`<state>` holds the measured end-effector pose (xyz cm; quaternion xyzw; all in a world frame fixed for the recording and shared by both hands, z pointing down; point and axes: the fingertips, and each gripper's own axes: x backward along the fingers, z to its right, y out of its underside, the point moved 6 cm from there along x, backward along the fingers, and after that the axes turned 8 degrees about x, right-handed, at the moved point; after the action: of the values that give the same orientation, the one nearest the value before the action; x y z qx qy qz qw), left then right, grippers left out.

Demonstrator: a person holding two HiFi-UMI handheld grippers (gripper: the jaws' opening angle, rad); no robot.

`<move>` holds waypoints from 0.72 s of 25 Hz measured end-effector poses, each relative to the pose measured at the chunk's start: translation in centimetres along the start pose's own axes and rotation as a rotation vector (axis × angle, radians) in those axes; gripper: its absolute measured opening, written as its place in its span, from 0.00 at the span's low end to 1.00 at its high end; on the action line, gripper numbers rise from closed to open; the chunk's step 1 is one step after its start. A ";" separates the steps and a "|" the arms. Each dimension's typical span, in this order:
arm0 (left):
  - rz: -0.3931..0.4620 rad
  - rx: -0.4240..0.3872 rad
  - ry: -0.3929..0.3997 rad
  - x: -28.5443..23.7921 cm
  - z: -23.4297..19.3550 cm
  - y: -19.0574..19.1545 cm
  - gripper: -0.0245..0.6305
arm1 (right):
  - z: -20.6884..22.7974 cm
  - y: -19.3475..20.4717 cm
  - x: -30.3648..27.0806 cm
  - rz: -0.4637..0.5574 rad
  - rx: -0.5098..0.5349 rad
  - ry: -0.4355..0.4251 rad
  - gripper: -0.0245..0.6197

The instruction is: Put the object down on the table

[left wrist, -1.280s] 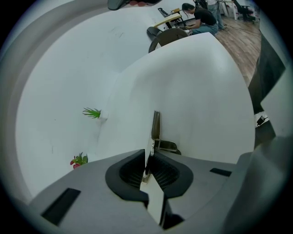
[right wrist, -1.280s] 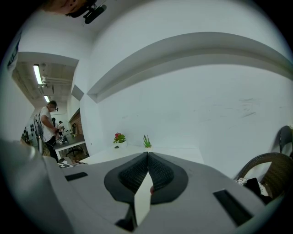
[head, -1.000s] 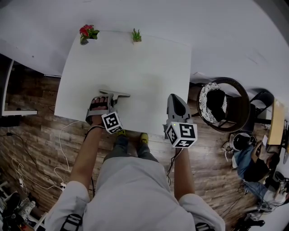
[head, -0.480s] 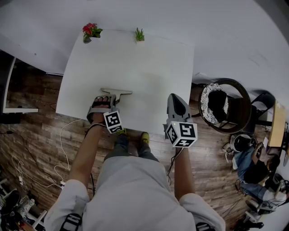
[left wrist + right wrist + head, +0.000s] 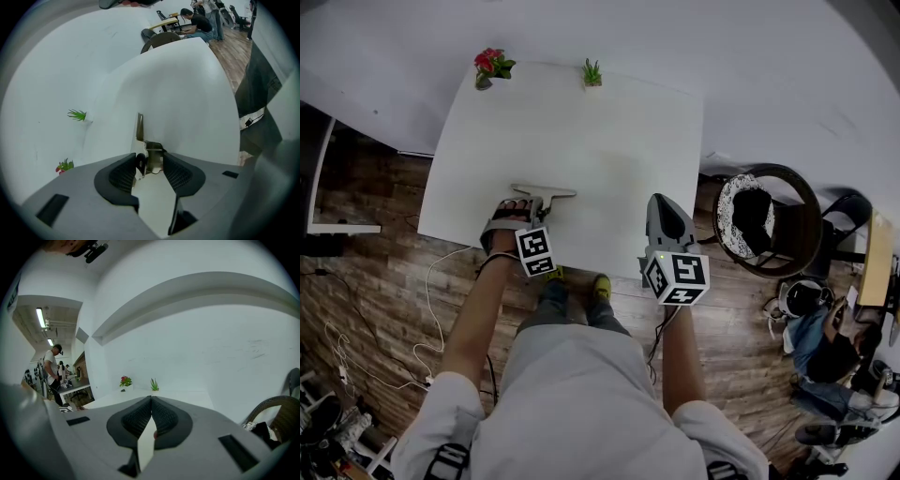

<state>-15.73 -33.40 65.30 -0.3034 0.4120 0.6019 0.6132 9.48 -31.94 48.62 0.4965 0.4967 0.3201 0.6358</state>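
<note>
White table (image 5: 581, 141) on wood-plank floor (image 5: 366, 272), white wall (image 5: 722, 47), round dark chair (image 5: 807, 217).

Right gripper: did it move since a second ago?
No. The right gripper stays in the same spot over the near edge of the table, close to its right corner, with its jaws shut on nothing.

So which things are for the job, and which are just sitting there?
For the job:
- metal tool
- left gripper, jaws opening with the tool between them
- white table

Just lying about:
- red flowers
- green plant
- round chair beside the table
- right gripper, shut and empty
</note>
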 end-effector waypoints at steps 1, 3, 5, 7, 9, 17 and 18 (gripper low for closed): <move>0.001 0.005 0.014 0.0 0.1 0.0 0.33 | 0.0 0.0 0.0 -0.001 0.000 0.000 0.05; 0.002 0.018 0.043 0.0 0.3 0.0 0.37 | -0.1 0.1 0.1 -0.002 0.000 0.000 0.05; 0.004 0.033 0.076 0.1 0.3 -0.1 0.41 | -0.1 0.0 0.2 -0.002 0.001 0.001 0.05; 0.018 0.068 0.108 0.3 0.3 -0.2 0.45 | -0.2 0.0 0.5 0.000 0.002 0.003 0.05; 0.050 0.138 0.129 0.5 0.1 -0.1 0.45 | -0.2 -0.2 0.6 0.003 0.003 0.005 0.05; 0.265 0.484 0.109 3.8 -2.6 -0.5 0.46 | -0.2 -0.8 1.2 0.018 0.005 0.009 0.05; 0.292 0.533 0.100 4.4 -3.0 -0.5 0.44 | -0.3 -0.9 1.3 0.021 0.003 0.008 0.05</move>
<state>-15.94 -33.94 60.02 -0.0988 0.6242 0.5389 0.5569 9.53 -30.95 47.38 0.5014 0.4942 0.3280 0.6299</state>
